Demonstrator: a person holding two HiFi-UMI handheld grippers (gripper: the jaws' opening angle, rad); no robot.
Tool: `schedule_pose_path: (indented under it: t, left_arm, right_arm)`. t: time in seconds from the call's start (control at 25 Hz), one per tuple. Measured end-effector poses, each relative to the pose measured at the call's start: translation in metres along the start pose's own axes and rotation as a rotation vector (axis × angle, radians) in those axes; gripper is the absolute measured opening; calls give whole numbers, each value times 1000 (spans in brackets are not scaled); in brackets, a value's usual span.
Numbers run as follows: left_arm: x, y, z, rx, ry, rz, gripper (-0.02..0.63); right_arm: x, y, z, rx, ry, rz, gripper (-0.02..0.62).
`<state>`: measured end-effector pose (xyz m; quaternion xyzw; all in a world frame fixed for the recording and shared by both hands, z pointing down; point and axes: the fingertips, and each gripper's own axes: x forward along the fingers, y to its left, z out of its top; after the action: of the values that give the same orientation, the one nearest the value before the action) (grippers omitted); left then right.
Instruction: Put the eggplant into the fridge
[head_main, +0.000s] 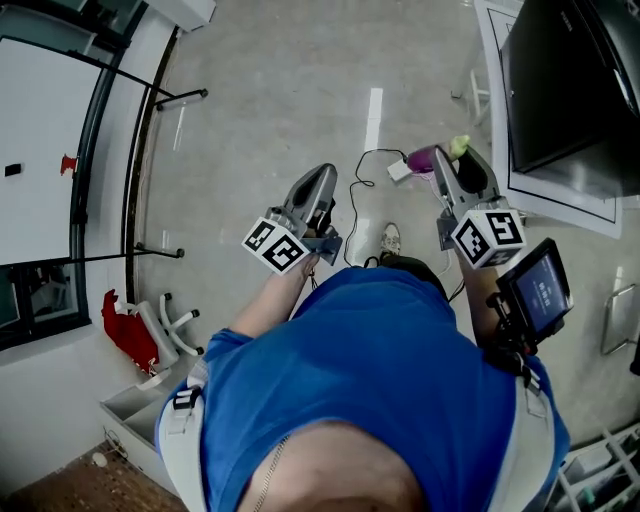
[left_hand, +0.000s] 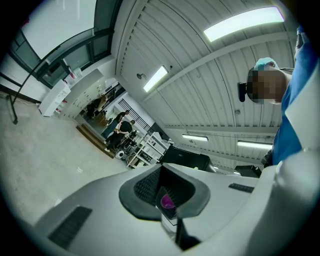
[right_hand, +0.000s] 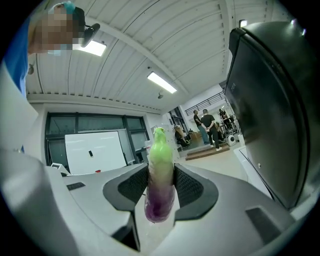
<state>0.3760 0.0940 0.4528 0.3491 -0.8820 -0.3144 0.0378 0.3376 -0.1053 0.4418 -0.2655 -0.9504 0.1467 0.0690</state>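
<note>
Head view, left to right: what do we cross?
whiteboard → left claw → white plug on the floor → eggplant, held in the right claw → dark fridge

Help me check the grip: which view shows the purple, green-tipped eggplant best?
Right gripper view: the purple, green-tipped eggplant stands large, central, clamped in the right gripper. Head view shows it small, partly hidden; left gripper view, an unclear purple speck.
</note>
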Motion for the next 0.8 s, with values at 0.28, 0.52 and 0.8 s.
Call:
schedule_pose_path:
  t: [0.28, 0.52, 0.8]
  left_arm:
    - [89, 50, 35, 28, -28, -7, 8]
    - [114, 63, 41, 25, -9, -26, 9]
    - [163, 84, 51, 17, 25, -107, 9]
  right_arm:
    - [85, -45, 26, -9, 2, 48, 164]
    - [104, -55, 37, -14, -24, 40, 164]
    - [126, -80, 49, -18, -50, -37, 164]
